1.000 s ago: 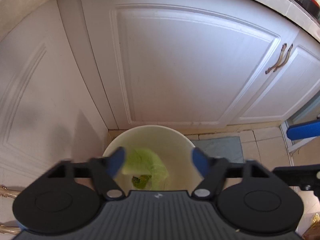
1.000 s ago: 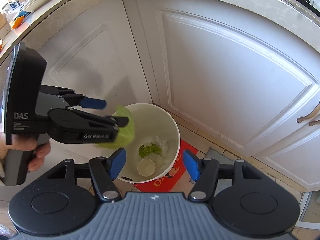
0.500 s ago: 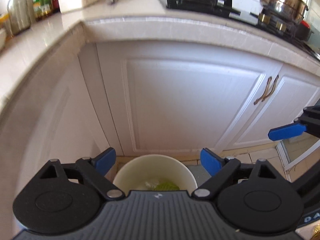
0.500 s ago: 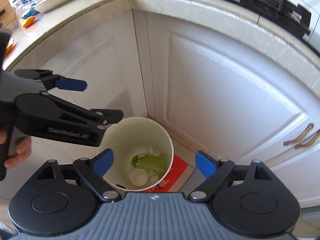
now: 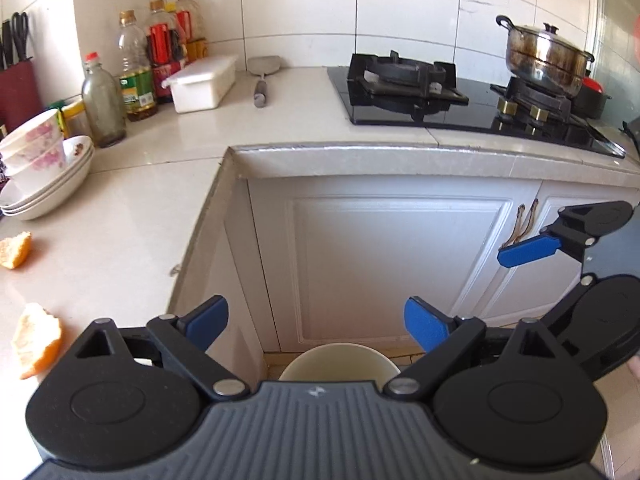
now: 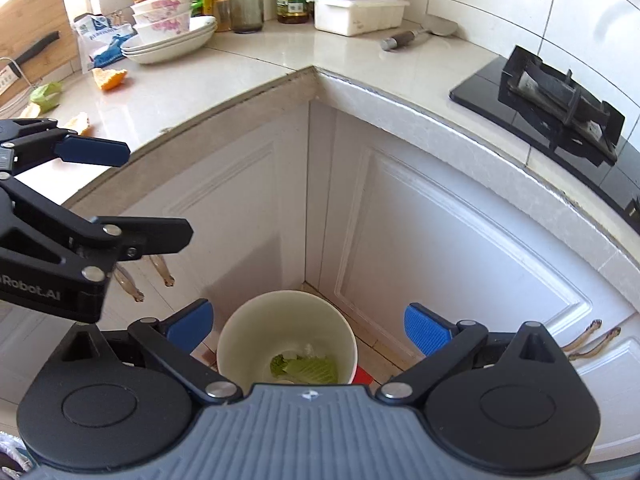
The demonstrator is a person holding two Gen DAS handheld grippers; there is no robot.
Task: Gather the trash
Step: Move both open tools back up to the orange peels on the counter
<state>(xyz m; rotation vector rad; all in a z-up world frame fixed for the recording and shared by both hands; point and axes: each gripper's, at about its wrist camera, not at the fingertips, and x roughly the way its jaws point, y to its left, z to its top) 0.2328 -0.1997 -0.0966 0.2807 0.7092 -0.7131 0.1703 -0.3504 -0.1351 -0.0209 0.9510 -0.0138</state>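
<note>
Lifting up from the white bin (image 6: 286, 336), both grippers now look at the kitchen surface (image 5: 132, 216) and not down at the floor. A second ago the left gripper (image 5: 316, 320) held a green leaf over the bin. Now the green leaf (image 6: 306, 368) lies at the bottom, so that bit of trash is done. The left jaws are wide apart and hold nothing. The right gripper (image 6: 306, 330) is wide apart and bare too. More trash waits on the surface: orange peels (image 5: 38, 338) and a green scrap (image 6: 48, 94). The bin's bottom is partly hidden, and something pale beside the leaf is hard to make out.
</note>
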